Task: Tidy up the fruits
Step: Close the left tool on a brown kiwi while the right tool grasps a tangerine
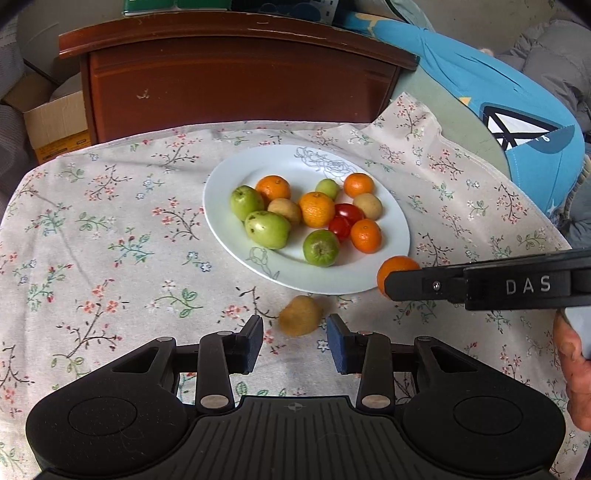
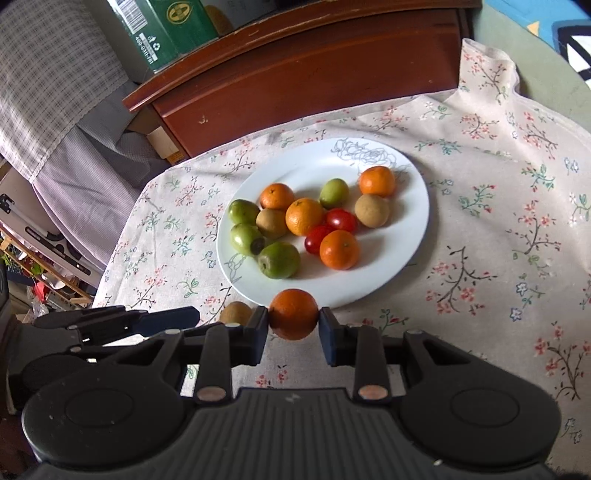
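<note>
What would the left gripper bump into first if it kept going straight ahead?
Probably the brown kiwi on the tablecloth. It lies just ahead of the left gripper, in line with its open jaws; the white plate comes after.

A brown wooden cabinet (image 1: 236,74) (a green carton (image 2: 166,29) on top) stands behind the floral tablecloth (image 1: 92,221).

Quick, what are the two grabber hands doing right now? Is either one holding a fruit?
Left gripper: open, holding nothing; a brown kiwi lies on the cloth just ahead of its fingers.
Right gripper: closed on an orange.
</note>
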`<state>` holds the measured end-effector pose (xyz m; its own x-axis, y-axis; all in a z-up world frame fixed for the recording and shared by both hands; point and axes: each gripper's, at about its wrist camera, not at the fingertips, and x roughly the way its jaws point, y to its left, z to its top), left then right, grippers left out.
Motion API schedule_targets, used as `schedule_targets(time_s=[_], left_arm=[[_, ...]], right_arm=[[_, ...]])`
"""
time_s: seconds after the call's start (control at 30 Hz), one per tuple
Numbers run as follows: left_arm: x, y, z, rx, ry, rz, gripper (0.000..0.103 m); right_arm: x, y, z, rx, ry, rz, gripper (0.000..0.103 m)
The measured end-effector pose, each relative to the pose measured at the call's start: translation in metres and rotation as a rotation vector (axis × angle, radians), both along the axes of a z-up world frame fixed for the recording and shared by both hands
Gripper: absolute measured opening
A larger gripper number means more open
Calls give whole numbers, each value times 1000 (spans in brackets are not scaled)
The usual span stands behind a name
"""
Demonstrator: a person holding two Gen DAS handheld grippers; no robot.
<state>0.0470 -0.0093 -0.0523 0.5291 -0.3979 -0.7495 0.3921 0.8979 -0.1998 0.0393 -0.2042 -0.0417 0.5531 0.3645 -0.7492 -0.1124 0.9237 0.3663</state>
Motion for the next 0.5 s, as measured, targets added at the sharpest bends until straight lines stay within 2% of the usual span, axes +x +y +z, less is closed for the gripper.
schedule_targets(time_s=[0.13,0.5], left_arm=[[-1,-9,-4,6,2,-25,36],[4,-14,-8,34,-26,1,36]], right_arm=[[0,-10,2,8,0,-26,30],[-1,-10,3,13,3,-11,30]])
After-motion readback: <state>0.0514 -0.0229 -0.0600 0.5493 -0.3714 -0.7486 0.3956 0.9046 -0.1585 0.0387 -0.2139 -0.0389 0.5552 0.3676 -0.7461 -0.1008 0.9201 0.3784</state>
